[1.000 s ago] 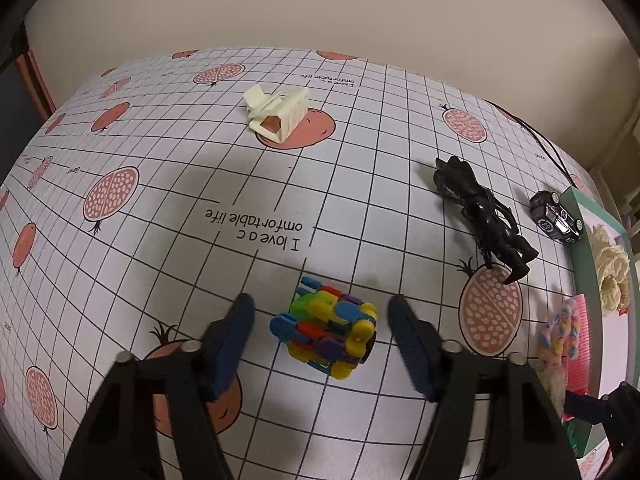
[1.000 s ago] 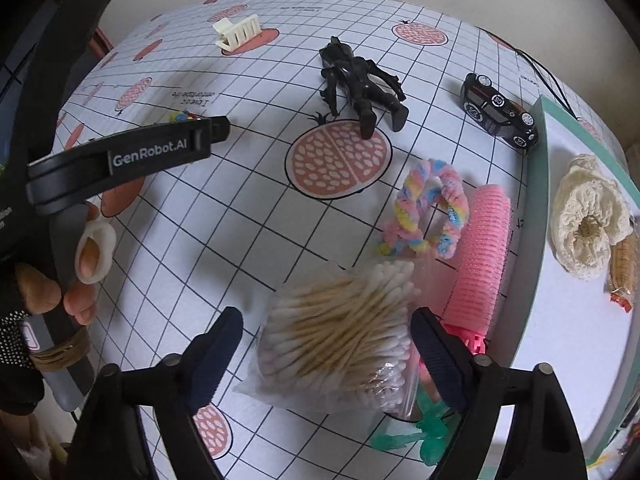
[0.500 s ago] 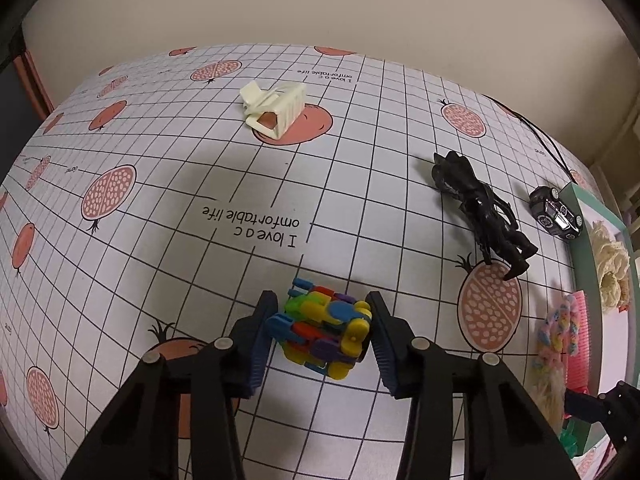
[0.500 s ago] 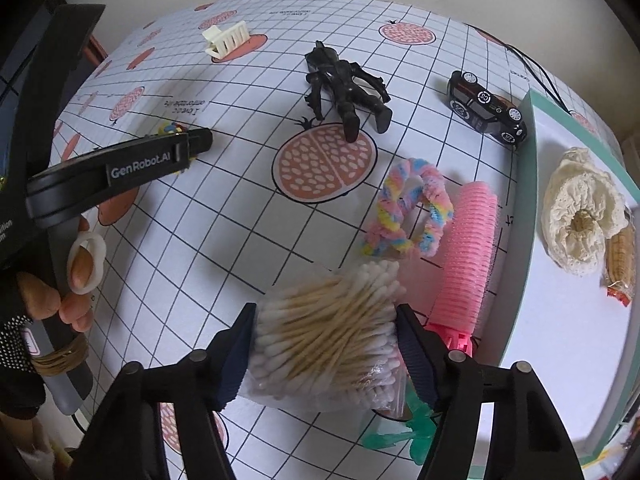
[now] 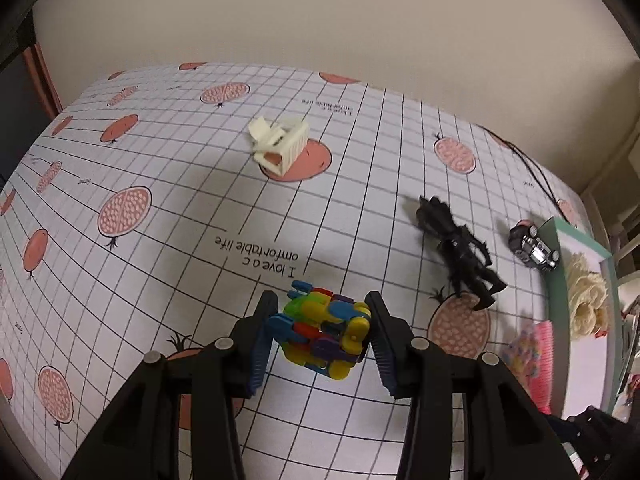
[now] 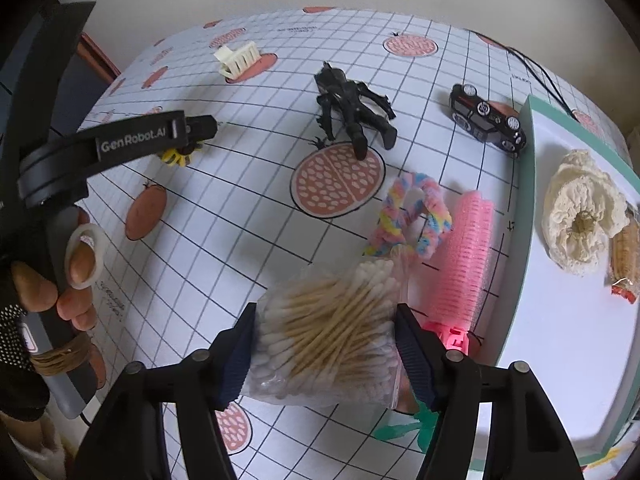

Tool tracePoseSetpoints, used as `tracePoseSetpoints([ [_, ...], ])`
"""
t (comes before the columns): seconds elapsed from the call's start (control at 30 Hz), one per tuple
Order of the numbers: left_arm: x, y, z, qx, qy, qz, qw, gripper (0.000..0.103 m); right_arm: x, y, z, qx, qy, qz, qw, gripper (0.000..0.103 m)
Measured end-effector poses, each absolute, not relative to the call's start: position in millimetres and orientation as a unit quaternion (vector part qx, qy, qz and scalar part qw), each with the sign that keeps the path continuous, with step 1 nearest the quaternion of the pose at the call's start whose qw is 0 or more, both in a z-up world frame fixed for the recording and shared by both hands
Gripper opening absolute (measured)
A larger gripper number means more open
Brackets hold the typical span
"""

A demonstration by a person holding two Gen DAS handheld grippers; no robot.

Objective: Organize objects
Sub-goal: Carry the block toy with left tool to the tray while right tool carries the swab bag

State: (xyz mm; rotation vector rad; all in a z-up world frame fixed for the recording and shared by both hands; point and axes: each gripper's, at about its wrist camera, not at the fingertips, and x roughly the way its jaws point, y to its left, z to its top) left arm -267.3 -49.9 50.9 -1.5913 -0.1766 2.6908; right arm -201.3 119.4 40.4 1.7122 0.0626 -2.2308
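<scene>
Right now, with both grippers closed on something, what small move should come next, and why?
Probably lift the right gripper and carry the bag of cotton swabs toward the white tray: its fingers press both sides of the bag, and the tray sits close on that side.

Multicoloured block toy (image 5: 323, 334), black figure (image 6: 352, 110), pink hair roller (image 6: 466, 256), pomegranate-print grid tablecloth (image 5: 168, 216)

A plain cream-coloured wall (image 5: 320, 20) rose directly behind the bench, whose white grid-patterned cloth with pink pomegranate prints (image 5: 160, 240) covered it. A reddish-brown wooden frame edge (image 5: 42, 80) stood at the wall's left end.
</scene>
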Motion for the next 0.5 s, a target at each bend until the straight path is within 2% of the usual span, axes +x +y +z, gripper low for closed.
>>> tracePoseSetpoints([
  [0.5, -260, -39, 115, -0.458, -0.075, 0.885, 0.021, 0.046, -202, 133, 87, 0.550, -0.009, -0.819, 0.162, 0.068],
])
